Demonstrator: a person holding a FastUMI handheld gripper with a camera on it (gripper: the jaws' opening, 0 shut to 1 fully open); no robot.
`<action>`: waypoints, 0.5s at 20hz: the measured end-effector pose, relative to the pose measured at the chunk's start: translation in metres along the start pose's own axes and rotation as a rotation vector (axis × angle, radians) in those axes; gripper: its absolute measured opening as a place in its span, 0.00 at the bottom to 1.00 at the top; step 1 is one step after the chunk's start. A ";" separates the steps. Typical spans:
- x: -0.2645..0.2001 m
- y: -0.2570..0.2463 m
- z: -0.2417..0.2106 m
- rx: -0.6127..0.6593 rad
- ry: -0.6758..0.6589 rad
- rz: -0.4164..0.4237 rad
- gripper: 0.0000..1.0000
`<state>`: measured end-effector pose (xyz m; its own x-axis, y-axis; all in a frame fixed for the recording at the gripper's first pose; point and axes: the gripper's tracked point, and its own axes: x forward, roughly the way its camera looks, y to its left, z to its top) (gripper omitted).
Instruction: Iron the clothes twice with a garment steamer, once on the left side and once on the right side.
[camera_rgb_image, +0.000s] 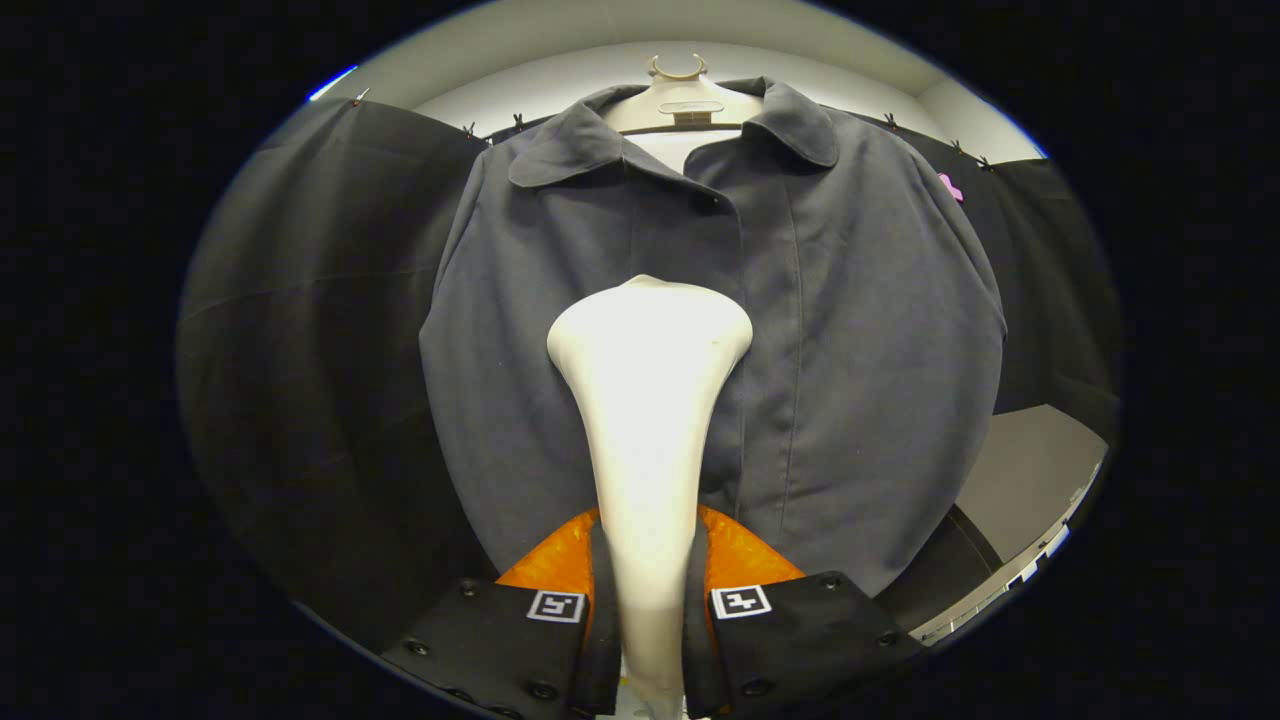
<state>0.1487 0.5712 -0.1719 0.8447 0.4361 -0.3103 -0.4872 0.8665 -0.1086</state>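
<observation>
Claw (648, 600) clamps steamer (648, 400); keep its head flat on jacket (850, 350), stroking straight toward 6 o'clock

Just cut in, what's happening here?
The hand-held gripper is shut on the handle of a white garment steamer, both fingers pressing its neck. The steamer head sits against the chest of a dark grey jacket that hangs on a hanger, just left of the front placket.
</observation>
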 end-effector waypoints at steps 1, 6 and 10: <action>0.000 0.000 -0.005 -0.003 0.005 -0.002 0.32; 0.004 0.004 -0.039 -0.005 0.043 0.000 0.32; 0.004 0.009 -0.069 -0.007 0.066 0.003 0.32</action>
<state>0.1326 0.5646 -0.2393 0.8268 0.4218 -0.3721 -0.4917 0.8633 -0.1139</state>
